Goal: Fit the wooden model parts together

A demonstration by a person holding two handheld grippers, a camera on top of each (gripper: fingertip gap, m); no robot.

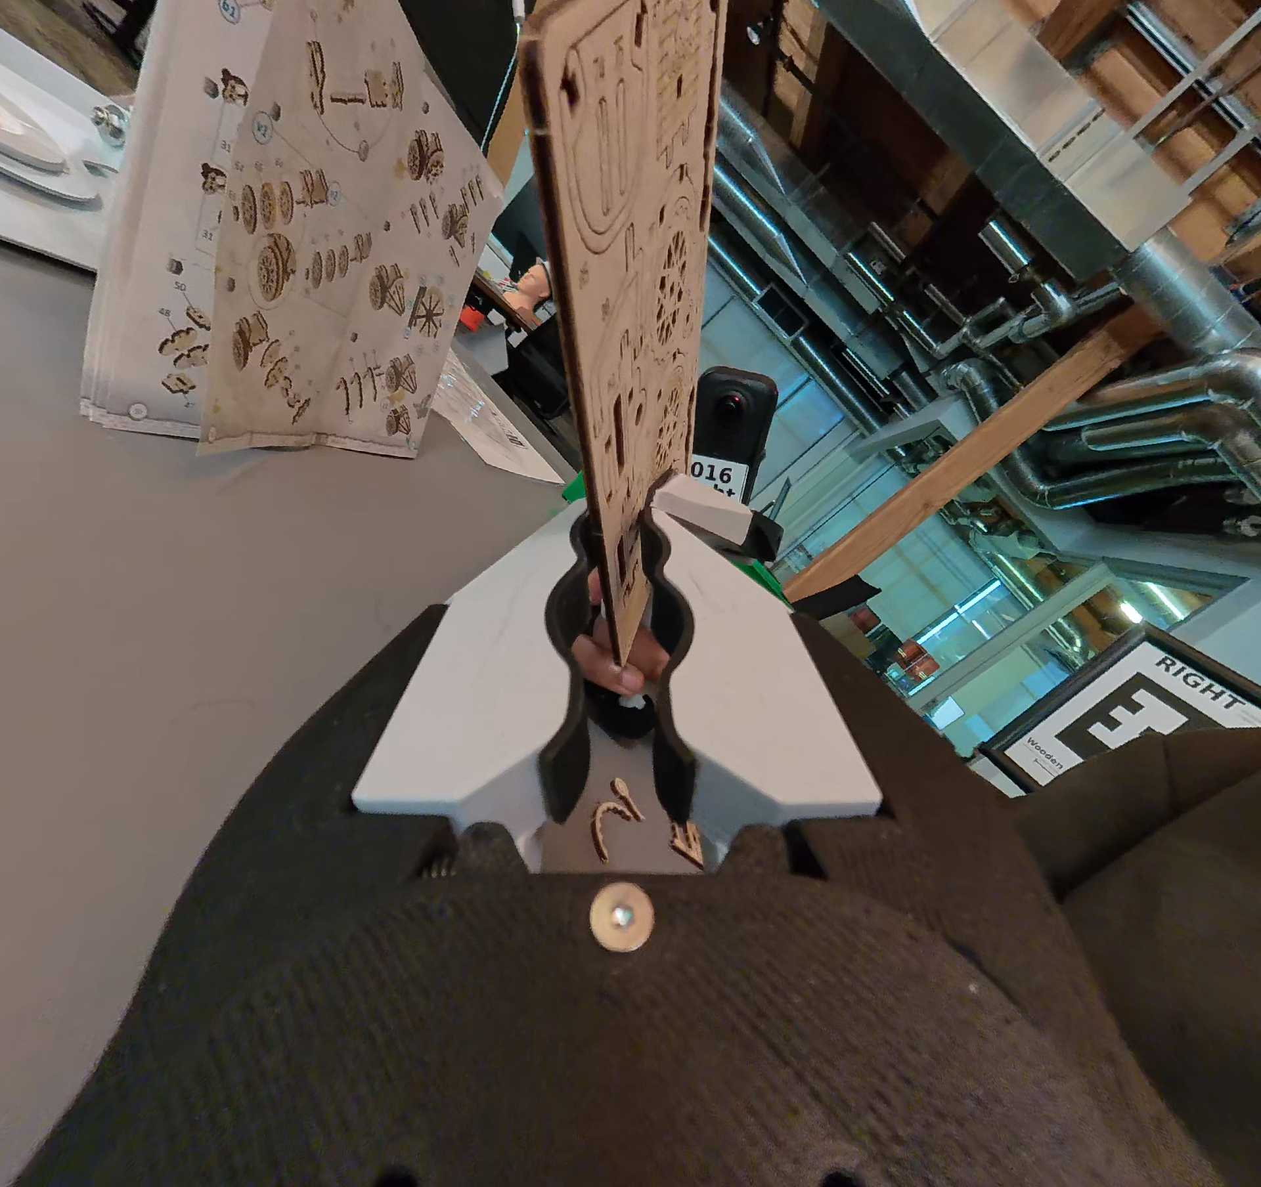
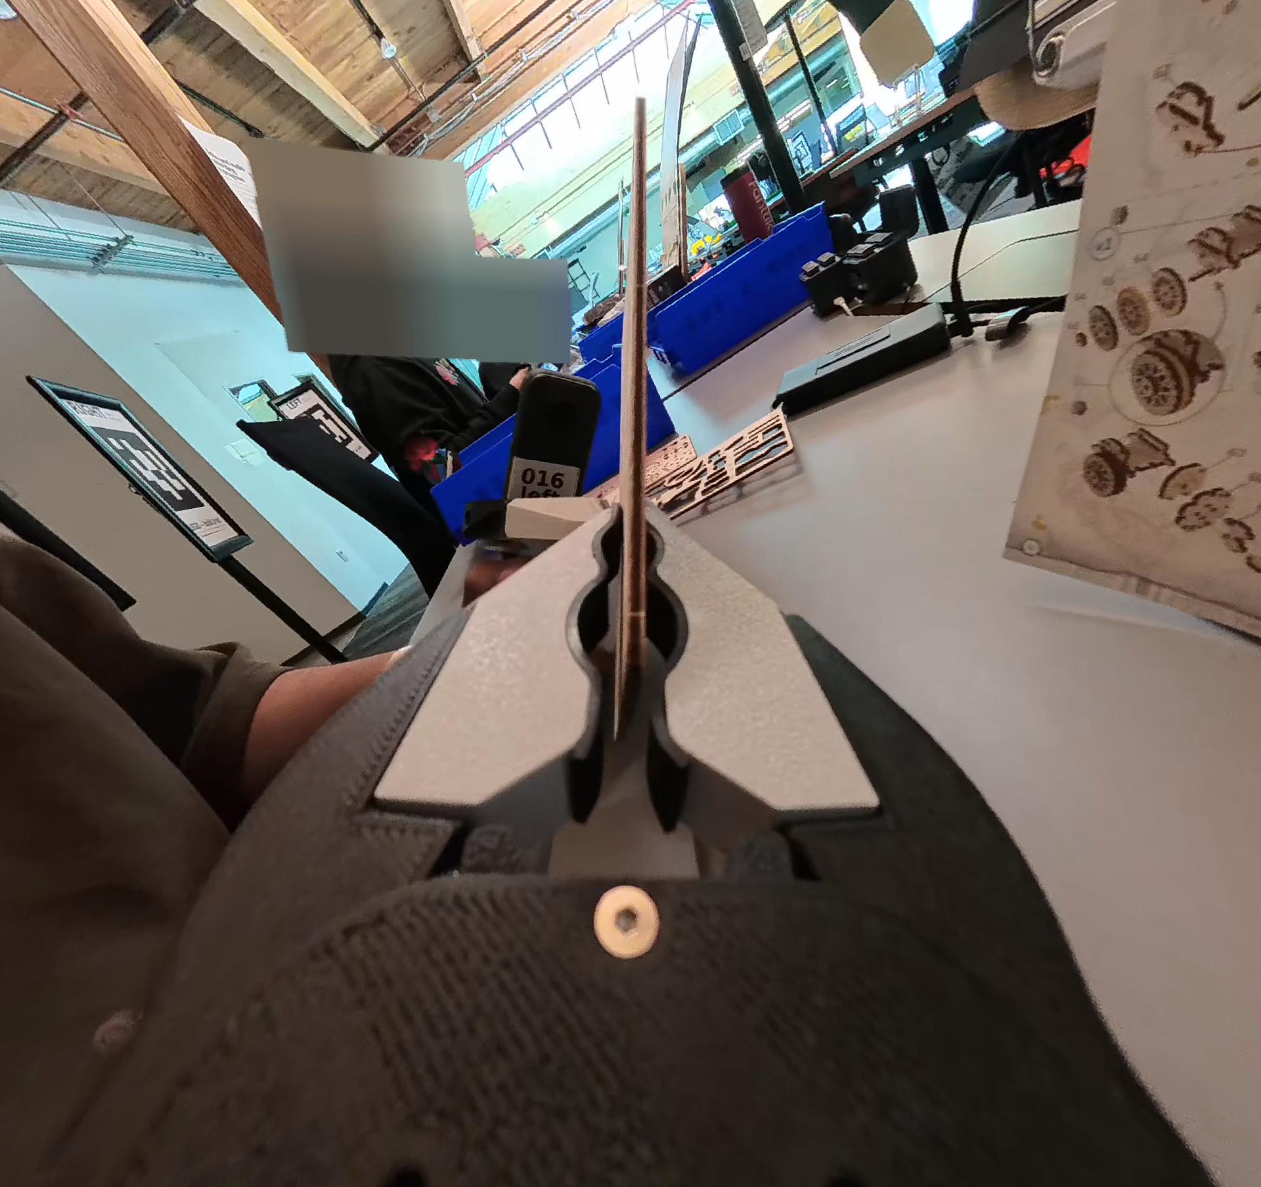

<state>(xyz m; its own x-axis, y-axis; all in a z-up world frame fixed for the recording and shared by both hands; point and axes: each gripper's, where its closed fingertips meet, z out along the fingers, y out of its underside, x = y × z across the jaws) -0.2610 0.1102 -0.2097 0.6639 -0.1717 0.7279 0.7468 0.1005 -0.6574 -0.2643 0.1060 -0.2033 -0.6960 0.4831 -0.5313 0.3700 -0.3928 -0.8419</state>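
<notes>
A laser-cut wooden parts sheet (image 1: 628, 199) stands upright, tilted slightly left. My left gripper (image 1: 617, 527) is shut on its lower end. My right gripper (image 1: 709, 506) shows behind it, its white finger against the sheet's right side. In the right wrist view the same sheet (image 2: 638, 336) is seen edge-on, and my right gripper (image 2: 631, 527) is shut on it. The left gripper (image 2: 546, 513) shows just beyond, to the left of the sheet. Two small loose wooden pieces (image 1: 614, 820) lie on the table below the left jaws.
A printed instruction sheet (image 1: 327, 233) stands propped on the grey table (image 1: 205, 608); it also shows at the right of the right wrist view (image 2: 1160, 336). Another punched-out wooden sheet (image 2: 723, 465) lies flat on the table. Blue bins (image 2: 737, 288) stand behind it. A person's sleeve (image 2: 136, 711) is at left. My left and right fingertips are right by each other.
</notes>
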